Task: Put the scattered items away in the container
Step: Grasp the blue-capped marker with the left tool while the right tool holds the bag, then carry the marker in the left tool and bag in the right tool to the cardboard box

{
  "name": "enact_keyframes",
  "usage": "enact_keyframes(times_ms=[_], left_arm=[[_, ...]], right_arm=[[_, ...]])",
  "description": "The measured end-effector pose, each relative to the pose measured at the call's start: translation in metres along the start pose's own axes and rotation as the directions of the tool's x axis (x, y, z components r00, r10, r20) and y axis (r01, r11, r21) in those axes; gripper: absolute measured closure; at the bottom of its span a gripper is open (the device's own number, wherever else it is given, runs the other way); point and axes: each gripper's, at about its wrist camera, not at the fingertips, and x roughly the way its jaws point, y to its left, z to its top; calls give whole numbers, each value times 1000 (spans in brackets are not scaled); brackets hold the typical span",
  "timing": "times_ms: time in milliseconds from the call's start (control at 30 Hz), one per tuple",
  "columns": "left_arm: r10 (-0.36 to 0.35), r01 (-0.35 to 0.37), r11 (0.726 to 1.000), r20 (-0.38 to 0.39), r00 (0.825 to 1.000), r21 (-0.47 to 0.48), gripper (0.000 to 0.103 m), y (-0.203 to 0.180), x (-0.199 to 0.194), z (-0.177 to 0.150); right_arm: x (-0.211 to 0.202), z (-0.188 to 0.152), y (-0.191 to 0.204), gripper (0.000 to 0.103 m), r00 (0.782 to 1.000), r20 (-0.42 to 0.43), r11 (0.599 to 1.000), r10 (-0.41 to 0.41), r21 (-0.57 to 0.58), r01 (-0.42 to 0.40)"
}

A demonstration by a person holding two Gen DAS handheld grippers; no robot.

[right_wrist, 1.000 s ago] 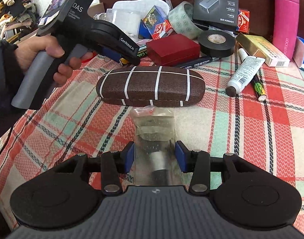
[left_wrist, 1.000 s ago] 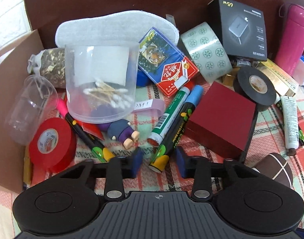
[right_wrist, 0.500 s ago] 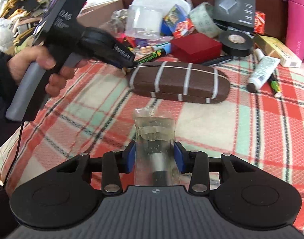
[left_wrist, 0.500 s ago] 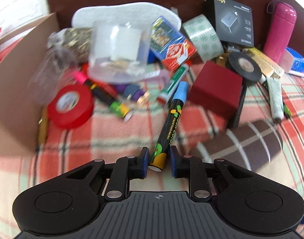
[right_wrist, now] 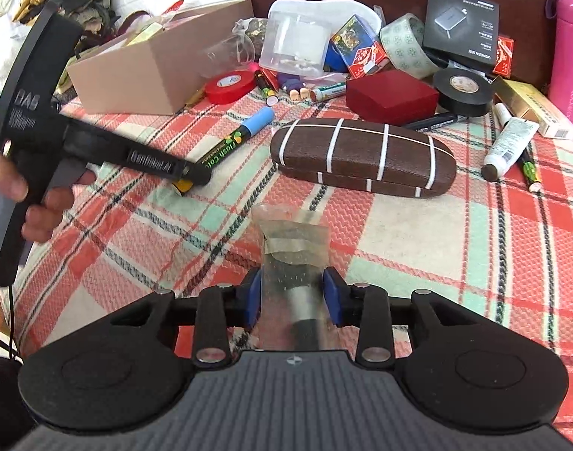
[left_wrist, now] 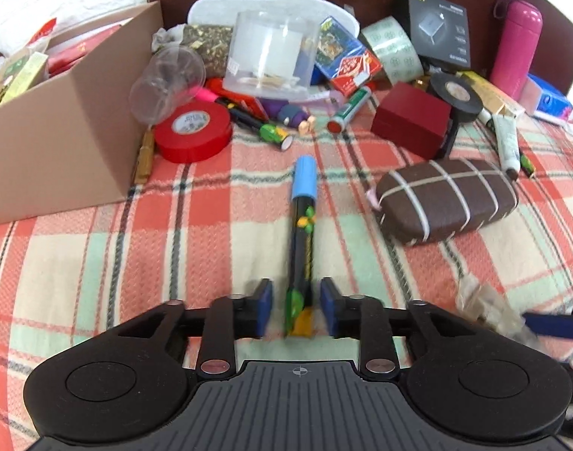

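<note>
Left hand-held gripper [left_wrist: 294,310] seemingly slightly parted, right hand-held gripper [right_wrist: 293,295] clamped

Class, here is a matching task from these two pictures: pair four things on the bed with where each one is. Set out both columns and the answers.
Things:
1. blue-capped marker
2. clear bag
3. red tape roll
4. pink bottle

Places:
A. beside the cardboard box
B. in the right claw
C. far right, at the headboard
D. between the left claw's fingers

Pairs: 1-D, 2-B, 3-A, 4-C
</note>
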Motion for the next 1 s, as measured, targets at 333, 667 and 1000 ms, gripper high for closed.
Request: enact_keyframes(times_ms=[333, 667, 1000], left_arm=[[11, -11, 1000, 2, 1000, 18, 71, -9, 16, 5], [-19, 19, 1000, -11, 1000, 9, 92, -2, 4, -3], [-34, 34, 999, -22, 999, -19, 73, 15, -5, -15]], right_arm=[[8, -4, -7, 58, 1000, -17, 1000, -11, 19, 11], [10, 7, -3, 69, 999, 13, 997, 46, 64, -47], [24, 23, 8, 68, 997, -11, 997, 70, 32, -70]])
